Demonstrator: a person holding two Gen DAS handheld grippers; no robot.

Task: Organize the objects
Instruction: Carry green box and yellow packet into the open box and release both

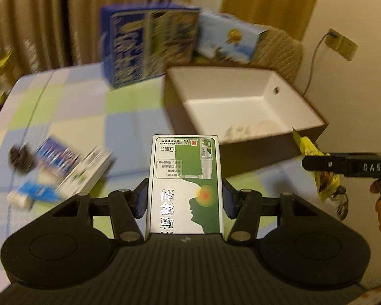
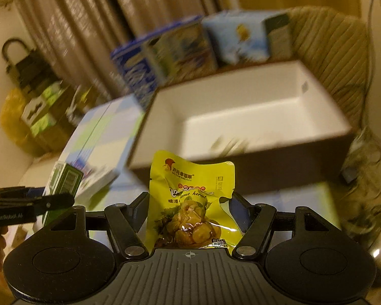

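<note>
My left gripper (image 1: 185, 198) is shut on a green and white medicine box (image 1: 185, 178), held flat and pointing toward the brown box with the white inside (image 1: 241, 106). My right gripper (image 2: 190, 208) is shut on a yellow snack packet (image 2: 193, 203) showing chestnut kernels. In the left wrist view the right gripper (image 1: 307, 164) comes in from the right edge with the yellow packet (image 1: 325, 180) hanging beside the box's near corner. In the right wrist view the left gripper (image 2: 71, 199) enters at the left with the medicine box (image 2: 64, 180). The open box (image 2: 241, 117) lies just ahead of both.
Several small boxes and a tube (image 1: 61, 170) lie on the checked tablecloth (image 1: 71, 106) at the left. A tall blue carton (image 1: 149, 43) and a light blue carton (image 1: 228, 40) stand behind the open box. A woven chair back (image 1: 279, 50) and wall sockets (image 1: 343, 43) are at right.
</note>
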